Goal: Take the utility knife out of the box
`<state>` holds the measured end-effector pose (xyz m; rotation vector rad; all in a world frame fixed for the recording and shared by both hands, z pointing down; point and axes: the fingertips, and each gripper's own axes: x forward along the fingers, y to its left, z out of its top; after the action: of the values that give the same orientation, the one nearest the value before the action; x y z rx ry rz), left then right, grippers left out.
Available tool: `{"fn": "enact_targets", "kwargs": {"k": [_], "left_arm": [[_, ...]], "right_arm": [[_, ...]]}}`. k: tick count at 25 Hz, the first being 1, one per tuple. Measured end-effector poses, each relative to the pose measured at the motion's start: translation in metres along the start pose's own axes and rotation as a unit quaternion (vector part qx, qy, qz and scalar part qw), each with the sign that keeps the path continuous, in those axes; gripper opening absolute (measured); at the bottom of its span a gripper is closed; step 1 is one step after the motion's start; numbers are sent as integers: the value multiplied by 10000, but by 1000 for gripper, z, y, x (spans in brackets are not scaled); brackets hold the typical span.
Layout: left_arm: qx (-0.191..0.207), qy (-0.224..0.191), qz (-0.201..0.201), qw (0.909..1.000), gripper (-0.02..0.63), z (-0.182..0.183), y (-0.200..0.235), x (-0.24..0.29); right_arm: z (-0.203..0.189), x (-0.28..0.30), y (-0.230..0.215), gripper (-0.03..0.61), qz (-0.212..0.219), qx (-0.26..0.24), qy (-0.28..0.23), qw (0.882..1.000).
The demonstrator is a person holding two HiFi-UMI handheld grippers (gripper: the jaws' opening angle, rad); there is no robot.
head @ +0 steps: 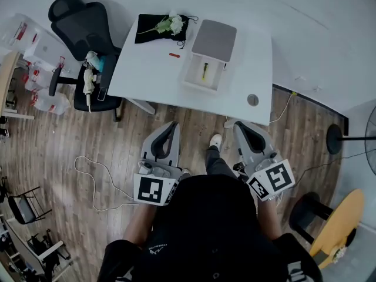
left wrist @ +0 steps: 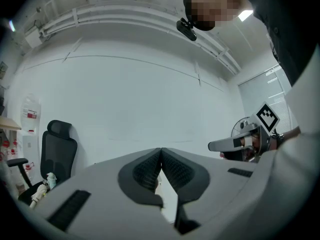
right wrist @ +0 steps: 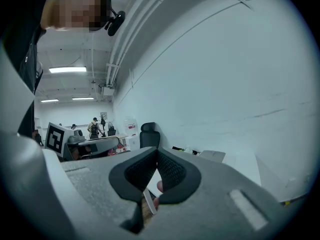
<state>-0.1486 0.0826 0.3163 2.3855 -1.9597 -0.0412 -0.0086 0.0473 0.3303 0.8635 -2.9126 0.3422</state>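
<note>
On the white table (head: 153,81) stands an open white box (head: 189,70), its grey lid (head: 214,40) lying beyond it. A yellow-and-black utility knife (head: 204,71) lies inside the box. Both grippers hang over the wooden floor, well short of the table and close to the person's body. My left gripper (head: 174,124) (left wrist: 161,149) is shut with nothing in it. My right gripper (head: 239,125) (right wrist: 157,150) is likewise shut and holds nothing. Both point toward the table, and each shows at the edge of the other's view.
A black office chair (head: 82,22) stands left of the table. A black cloth with white flowers (head: 161,28) and a small red item (head: 174,55) lie on the table's far left. A white cable (head: 100,181) trails on the floor. A wooden stool (head: 341,222) stands at the right.
</note>
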Motion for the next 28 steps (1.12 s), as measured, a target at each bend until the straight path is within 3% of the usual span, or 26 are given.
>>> {"fn": "enact_targets", "kwargs": {"k": [18, 28], "left_arm": [[107, 56, 766, 9970, 5, 7, -2, 126], [89, 303, 718, 9969, 5, -16, -14, 167]], "right_arm": [[42, 55, -130, 5, 681, -64, -21, 9977], [42, 57, -169, 5, 657, -35, -32, 9978]]}}
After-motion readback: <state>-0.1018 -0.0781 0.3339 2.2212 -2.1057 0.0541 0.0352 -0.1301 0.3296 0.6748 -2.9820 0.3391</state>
